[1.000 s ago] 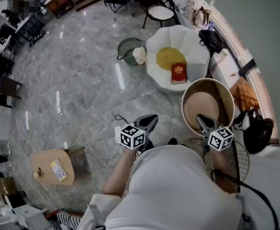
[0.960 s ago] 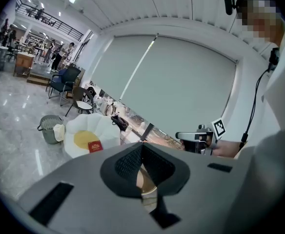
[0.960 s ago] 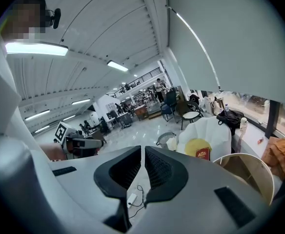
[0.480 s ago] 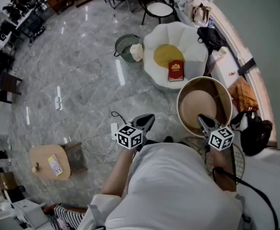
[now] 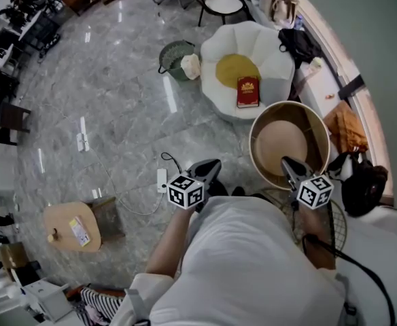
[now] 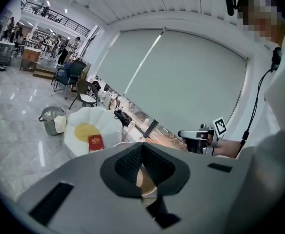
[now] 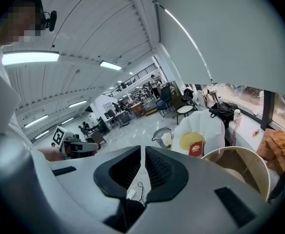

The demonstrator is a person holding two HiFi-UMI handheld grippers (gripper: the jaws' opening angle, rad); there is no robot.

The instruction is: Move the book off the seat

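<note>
- Book (image 5: 247, 92), red, lies flat on the seat (image 5: 274, 58), near its front edge and partly on the yellow cushion (image 5: 232, 66).
- Left tool (image 5: 207, 170): jaws closed together, nothing between them. It is held over the floor (image 5: 117, 114), well apart from the book.
- Right tool (image 5: 291, 169): jaws closed to a thin slit, nothing held. It is above the near rim of the round tub (image 5: 323, 133).
- The tub stands between the right tool and the seat.
- Bin (image 5: 173, 54) on the floor just beside the seat's left edge.

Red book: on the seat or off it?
On the seat: the red book lies flat on the white chair, by its yellow cushion.
</note>
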